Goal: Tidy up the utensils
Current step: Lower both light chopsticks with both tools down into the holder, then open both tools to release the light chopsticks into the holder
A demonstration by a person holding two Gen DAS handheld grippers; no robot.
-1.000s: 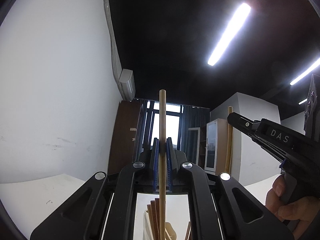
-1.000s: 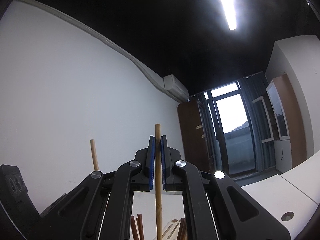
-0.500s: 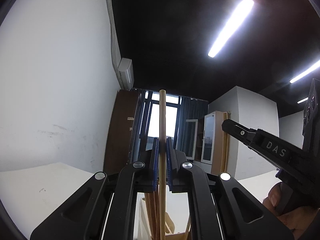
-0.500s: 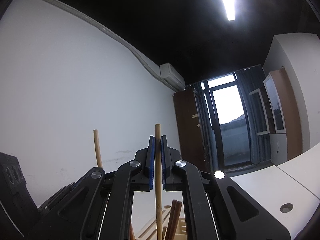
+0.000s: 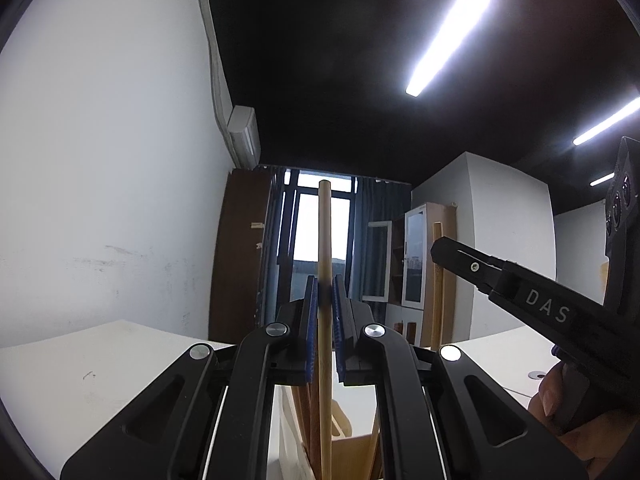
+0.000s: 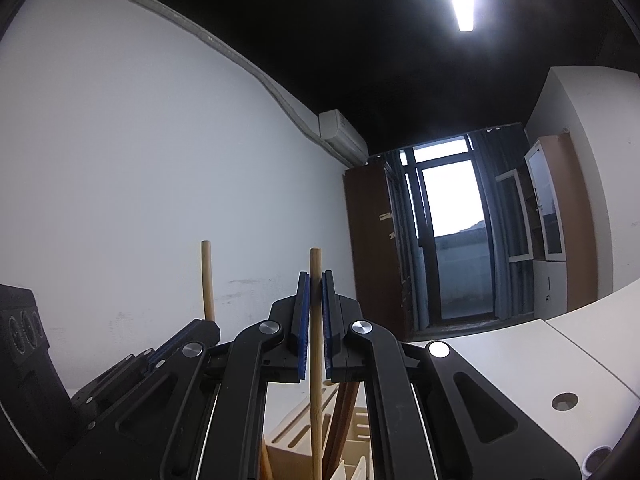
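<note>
My left gripper (image 5: 325, 300) is shut on a light wooden stick (image 5: 325, 240) that stands upright between the blue pads; its lower end reaches down into a pale wooden utensil holder (image 5: 352, 448) with several brown sticks. My right gripper (image 6: 315, 296) is shut on a second wooden stick (image 6: 315, 268), also upright, its lower part over the slotted holder (image 6: 352, 428). In the left wrist view the right gripper (image 5: 520, 292) and its stick (image 5: 437, 280) show at right. In the right wrist view the left gripper (image 6: 168, 356) and its stick (image 6: 207, 280) show at left.
A white table (image 6: 520, 356) with a round cable hole (image 6: 565, 401) lies to the right; white tabletop (image 5: 100, 364) also lies to the left. A white wall, a brown door, a window and cabinets stand behind. A hand (image 5: 568, 404) holds the right gripper.
Both grippers have sunk with their sticks; the holder and its brown sticks now show larger below the fingers. The grips are unchanged.
</note>
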